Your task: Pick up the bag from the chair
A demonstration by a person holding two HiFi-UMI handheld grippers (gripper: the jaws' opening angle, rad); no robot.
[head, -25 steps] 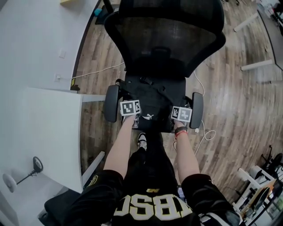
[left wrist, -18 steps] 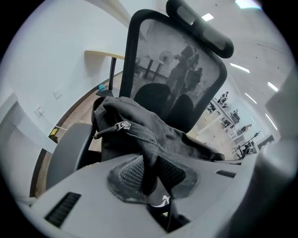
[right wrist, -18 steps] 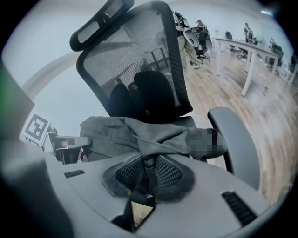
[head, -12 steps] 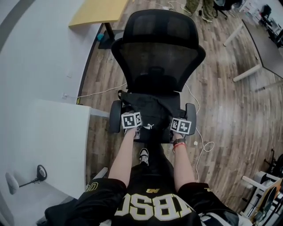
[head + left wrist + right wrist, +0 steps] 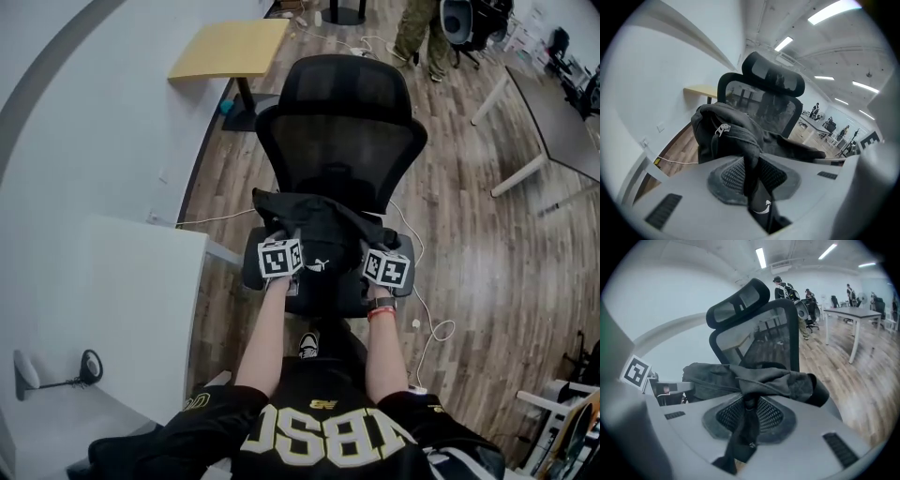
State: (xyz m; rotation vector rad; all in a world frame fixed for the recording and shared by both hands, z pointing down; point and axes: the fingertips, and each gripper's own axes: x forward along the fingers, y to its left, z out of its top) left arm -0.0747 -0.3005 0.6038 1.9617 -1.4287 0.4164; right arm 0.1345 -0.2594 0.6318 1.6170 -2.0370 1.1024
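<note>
A small white leaping-cat logo is seen on the black bag. Below the bag, white letters, partly readable as "BSC", are printed on the shirt.

Black mesh office chair: seat almost wholly hidden under the black fabric bag; base out of sight beneath. Beyond the chair's headrest, a person in olive trousers was cut off by the top edge, legs only. Right of the chair, a grey table ran out of frame. Far behind the chair, distant figures were too small to tell.
</note>
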